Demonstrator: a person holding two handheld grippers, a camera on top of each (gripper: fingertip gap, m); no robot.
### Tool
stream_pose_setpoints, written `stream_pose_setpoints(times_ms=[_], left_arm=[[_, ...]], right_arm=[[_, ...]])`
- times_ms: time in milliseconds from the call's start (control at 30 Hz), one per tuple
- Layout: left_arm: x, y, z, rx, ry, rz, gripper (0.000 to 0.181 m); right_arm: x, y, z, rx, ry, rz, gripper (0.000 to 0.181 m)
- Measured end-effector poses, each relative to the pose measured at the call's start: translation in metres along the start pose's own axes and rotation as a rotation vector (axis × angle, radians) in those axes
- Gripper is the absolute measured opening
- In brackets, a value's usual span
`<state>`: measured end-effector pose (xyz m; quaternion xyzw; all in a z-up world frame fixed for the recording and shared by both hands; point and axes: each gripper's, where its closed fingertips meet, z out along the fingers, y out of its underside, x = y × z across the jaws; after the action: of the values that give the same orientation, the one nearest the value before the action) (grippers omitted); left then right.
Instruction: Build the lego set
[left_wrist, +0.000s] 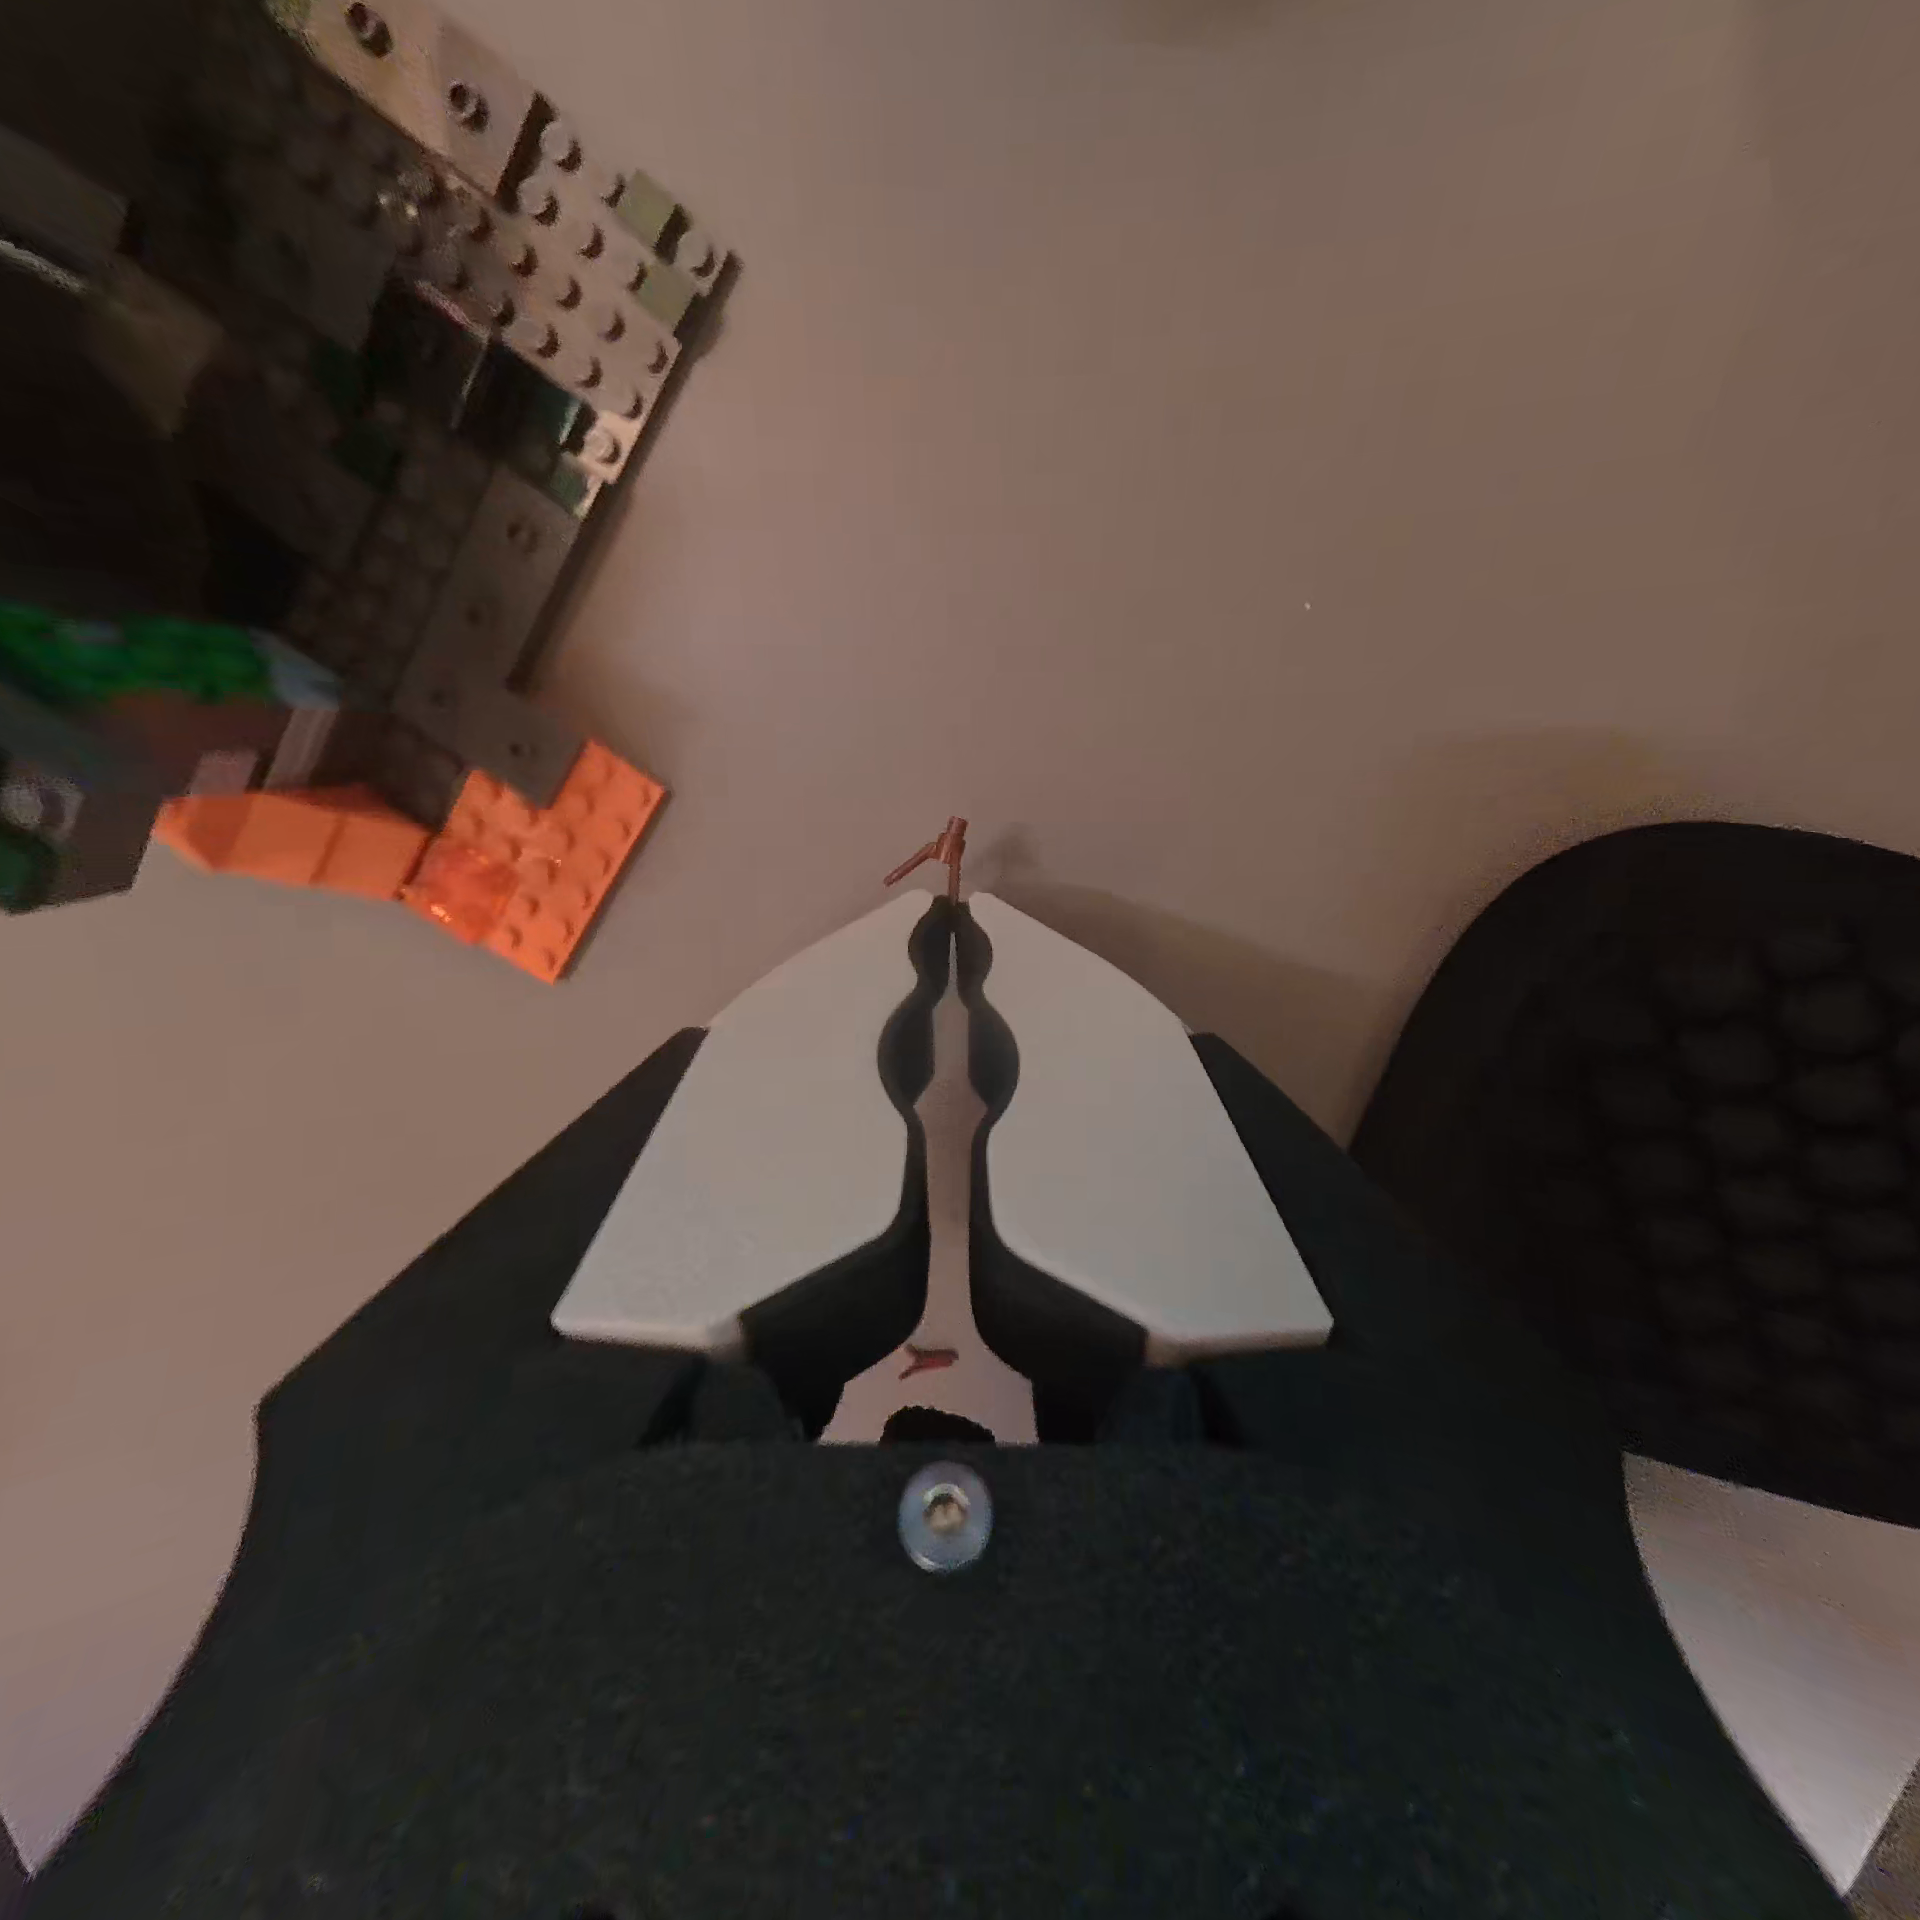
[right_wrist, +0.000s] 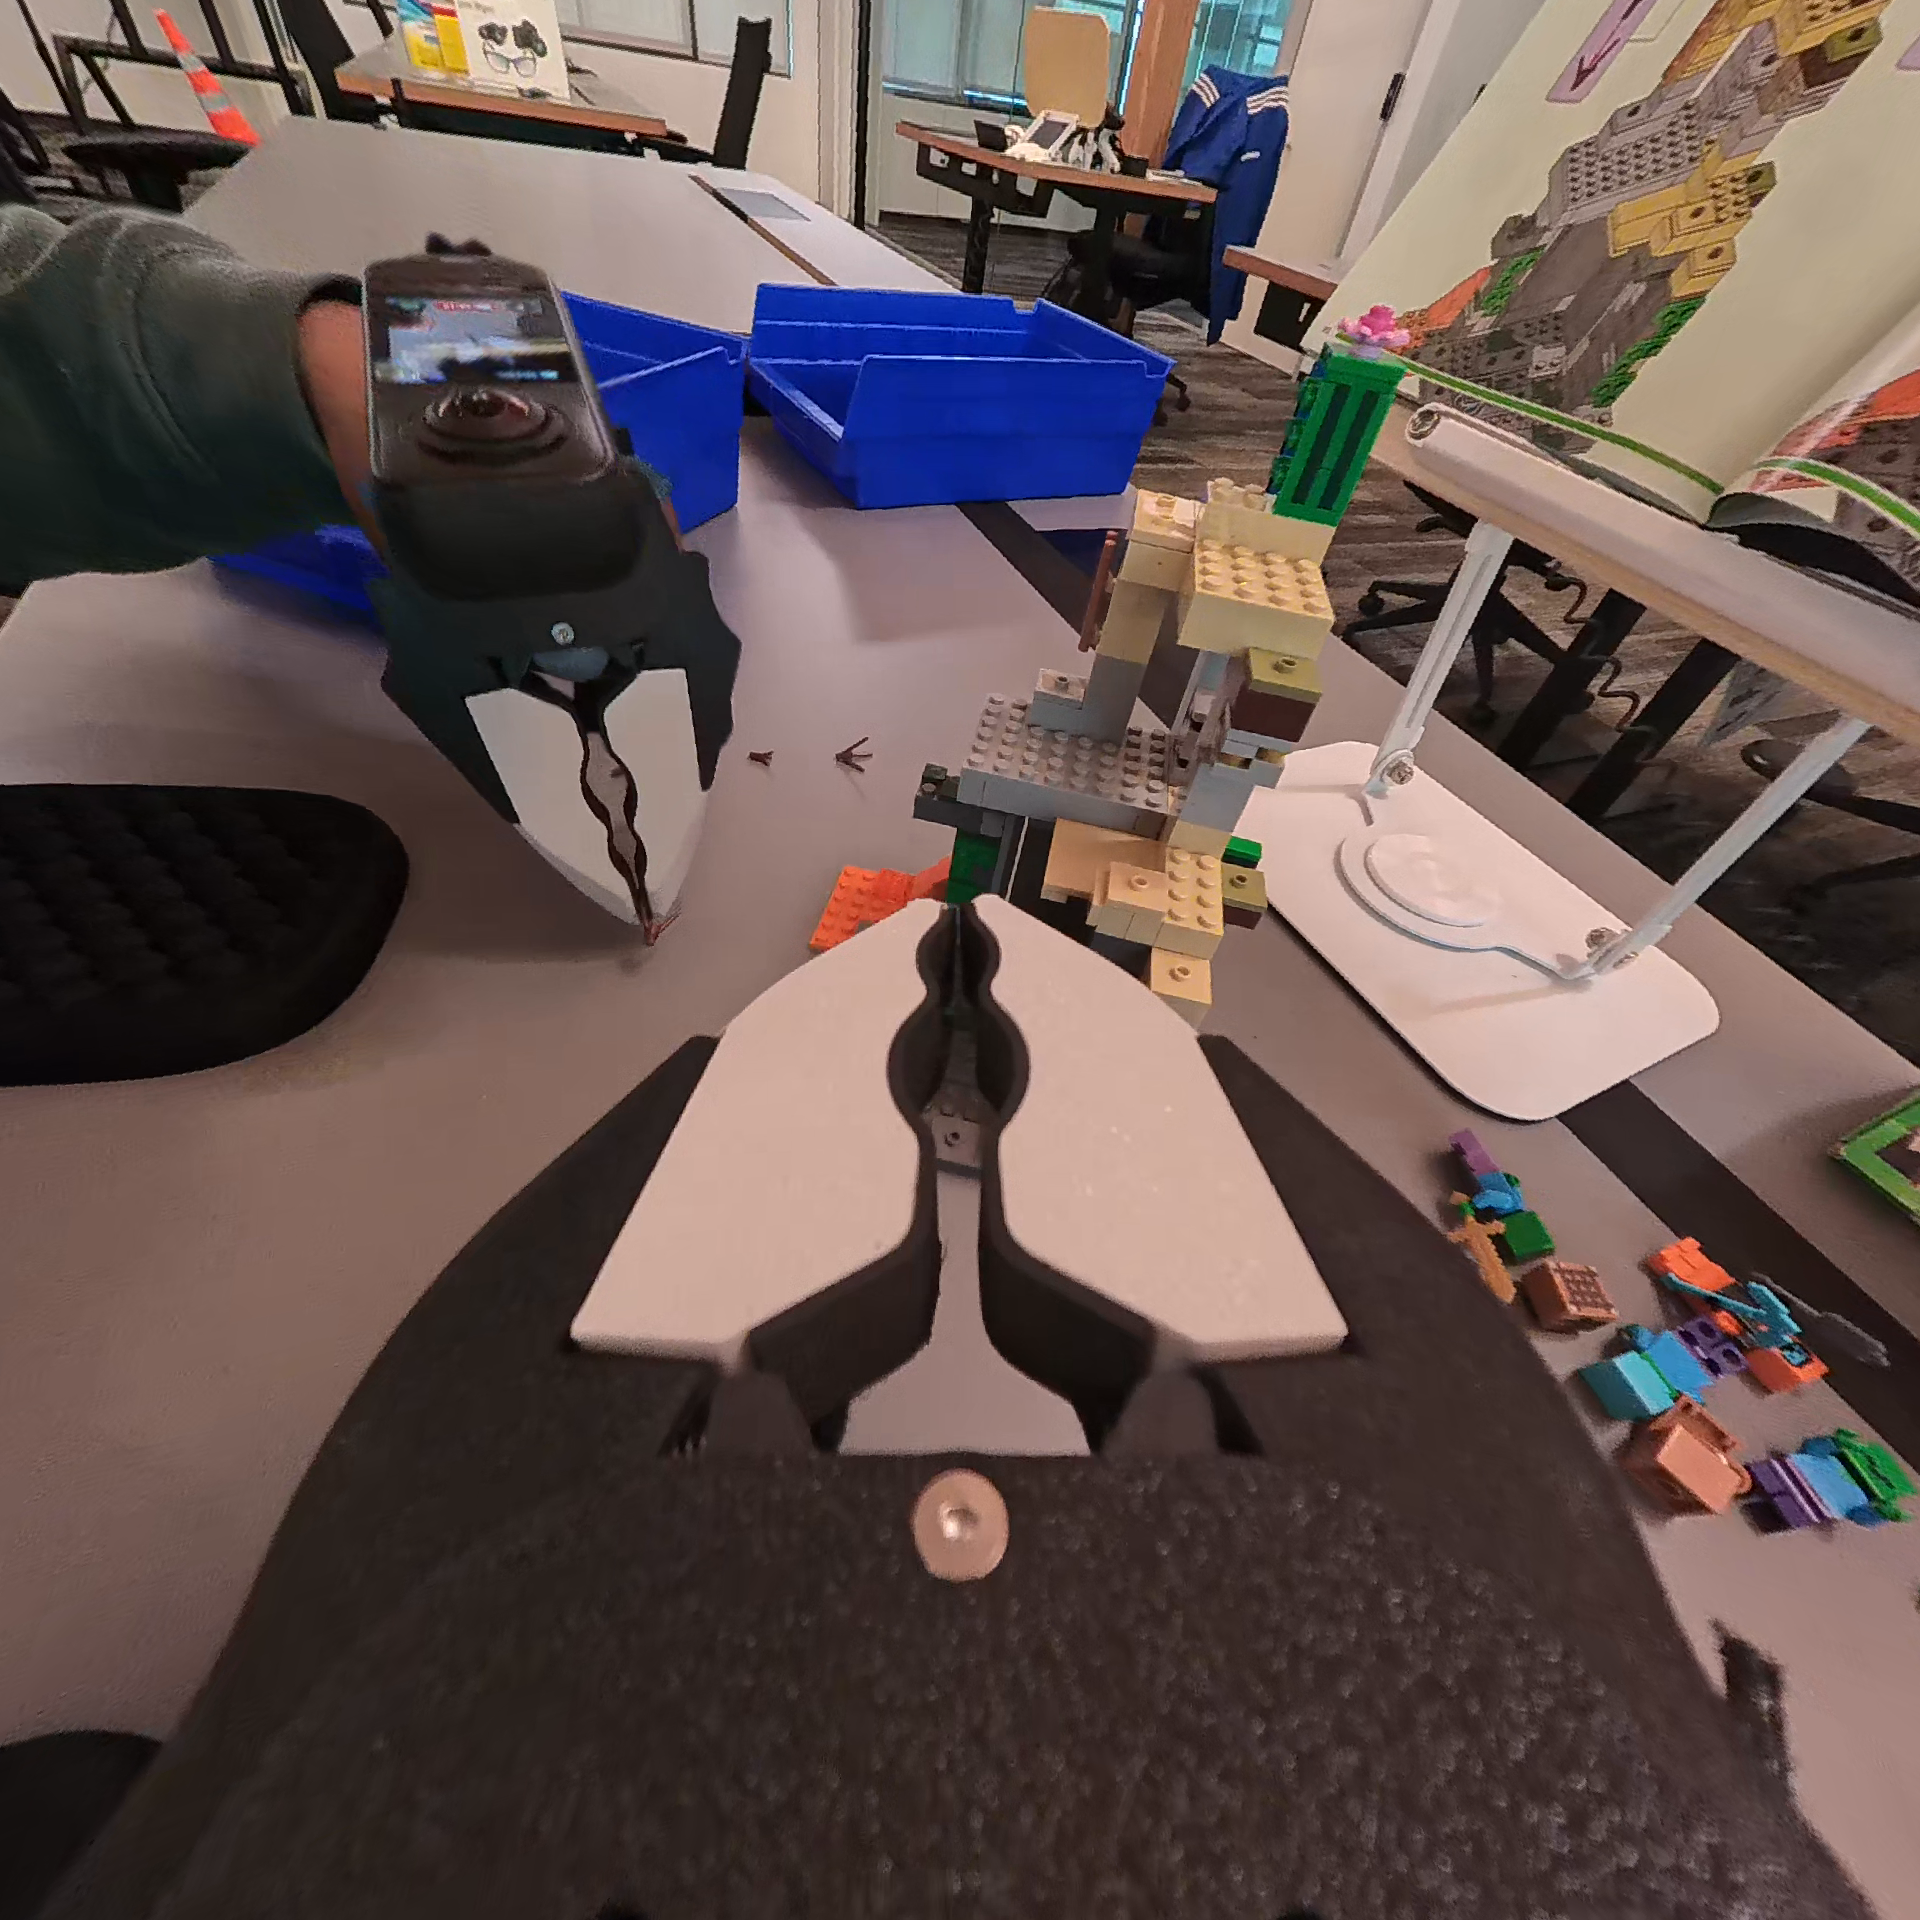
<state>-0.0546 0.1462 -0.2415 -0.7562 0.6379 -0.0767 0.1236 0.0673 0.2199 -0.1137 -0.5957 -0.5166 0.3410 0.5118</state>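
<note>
My left gripper (left_wrist: 951, 902) is shut on a small brown twig-like lego piece (left_wrist: 943, 854), which sticks out past the fingertips just above the grey table. In the right wrist view this gripper (right_wrist: 649, 925) points down, tips near the table, left of the lego build (right_wrist: 1153, 748). The build is a tan, grey and green tower with an orange plate (right_wrist: 862, 902) at its foot; it also shows in the left wrist view (left_wrist: 416, 436). My right gripper (right_wrist: 961, 916) is shut, tips at the build's base. Dark grey bricks (right_wrist: 954, 1132) show through its jaw gap.
Two loose brown pieces (right_wrist: 854, 750) lie on the table behind the left gripper, and another (left_wrist: 928, 1359) lies under it. A black mat (right_wrist: 156, 914) is at left. Blue bins (right_wrist: 935, 395) stand behind. A white lamp base (right_wrist: 1455, 935), a booklet (right_wrist: 1662, 260) and minifigures (right_wrist: 1714, 1361) are at right.
</note>
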Motion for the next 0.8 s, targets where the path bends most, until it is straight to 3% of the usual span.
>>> stream_pose_setpoints(times_ms=[167,367,600,800], left_arm=[[0.004,0.000,0.006,-0.012,0.012,0.003,0.005],[-0.004,0.008,-0.015,0.058,-0.024,-0.076,0.018],[-0.026,0.066,-0.060,0.023,-0.130,-0.229,0.016],[-0.012,0.104,-0.051,-0.073,-0.072,-0.305,0.016]], right_arm=[[0.001,0.003,0.001,-0.005,-0.003,0.009,0.000],[0.002,0.007,0.002,-0.014,-0.007,0.017,0.000],[0.002,0.007,0.002,-0.015,-0.008,0.018,0.000],[-0.001,0.010,0.005,-0.029,-0.017,0.016,0.000]])
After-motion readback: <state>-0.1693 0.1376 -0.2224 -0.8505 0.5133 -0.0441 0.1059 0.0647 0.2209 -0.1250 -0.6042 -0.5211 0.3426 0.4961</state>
